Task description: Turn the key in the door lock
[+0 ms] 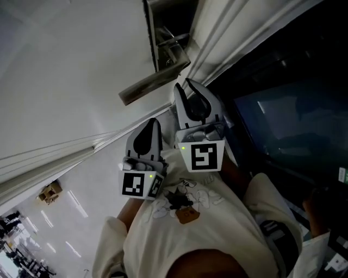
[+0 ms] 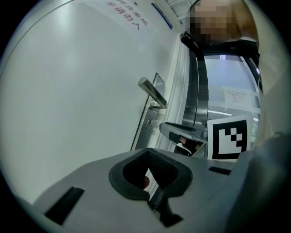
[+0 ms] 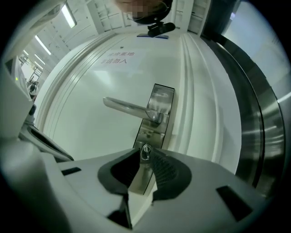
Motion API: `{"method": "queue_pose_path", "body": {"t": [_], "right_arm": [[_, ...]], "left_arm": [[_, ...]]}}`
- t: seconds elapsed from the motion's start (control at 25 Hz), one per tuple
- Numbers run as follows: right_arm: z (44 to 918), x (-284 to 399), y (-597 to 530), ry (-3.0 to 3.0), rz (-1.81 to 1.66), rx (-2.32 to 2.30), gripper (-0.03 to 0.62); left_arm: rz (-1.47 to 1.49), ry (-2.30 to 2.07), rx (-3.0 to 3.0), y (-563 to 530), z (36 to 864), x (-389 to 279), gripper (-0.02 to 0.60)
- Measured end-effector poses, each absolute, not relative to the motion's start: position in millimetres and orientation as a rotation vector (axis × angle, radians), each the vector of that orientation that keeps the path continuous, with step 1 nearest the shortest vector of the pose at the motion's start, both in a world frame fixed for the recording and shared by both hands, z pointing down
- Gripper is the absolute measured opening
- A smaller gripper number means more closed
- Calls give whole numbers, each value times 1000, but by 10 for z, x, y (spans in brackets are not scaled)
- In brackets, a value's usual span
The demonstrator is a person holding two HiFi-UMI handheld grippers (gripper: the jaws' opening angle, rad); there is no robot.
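Note:
A silver lock plate (image 3: 158,119) on the white door (image 3: 91,86) carries a lever handle (image 3: 127,108). Below the handle a small key (image 3: 145,151) sits in the lock. My right gripper (image 3: 144,169) points at it with the jaws apart. The key stands just past the fingertips, and no pad presses on it. My left gripper (image 2: 150,176) hangs back to the left, jaws slightly apart and empty. From there the handle (image 2: 152,93), the key (image 2: 148,123) and the right gripper's fingers (image 2: 182,132) show ahead. In the head view both grippers (image 1: 145,142) (image 1: 194,100) sit below the handle (image 1: 155,81).
A white door frame (image 3: 200,100) and a steel-edged dark glass panel (image 3: 268,136) run along the right of the lock. A person's cream shirt (image 1: 190,228) fills the bottom of the head view. Red print marks the door (image 2: 125,11) higher up.

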State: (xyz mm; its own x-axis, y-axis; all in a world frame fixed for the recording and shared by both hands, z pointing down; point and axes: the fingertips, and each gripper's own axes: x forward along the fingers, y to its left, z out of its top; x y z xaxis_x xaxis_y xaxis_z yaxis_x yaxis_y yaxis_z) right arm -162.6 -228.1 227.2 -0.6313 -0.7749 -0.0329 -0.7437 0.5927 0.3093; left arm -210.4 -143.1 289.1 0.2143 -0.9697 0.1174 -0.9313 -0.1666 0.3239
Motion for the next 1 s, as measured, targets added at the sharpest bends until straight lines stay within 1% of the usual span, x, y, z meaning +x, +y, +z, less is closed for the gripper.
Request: {"method": "queue_pose_path", "body": {"t": [0.12, 0.4, 0.52, 0.68, 0.8, 1.0], "right_arm": [[2258, -1695, -2372, -2635, -532, 1301, 84], [2213, -1804, -2464, -2514, -714, 1218, 75], [2192, -1808, -2486, -2493, -726, 1228, 57], [2196, -1825, -2508, -2474, -716, 1227, 48], [2209, -1838, -2502, -2466, -712, 1226, 26], [2222, -1828, -2505, -2471, -693, 1233, 23]], "left_arm": [[-172, -1781, 2161, -1486, 2934, -2159, 5], [-159, -1748, 2196, -1560, 2917, -2008, 5], [-158, -1743, 2192, -1553, 2929, -1998, 5], [-160, -1741, 2198, -1560, 2921, -1978, 5], [-168, -1748, 2204, -1570, 2896, -1977, 5], [-177, -1772, 2198, -1563, 2878, -1993, 5]]}}
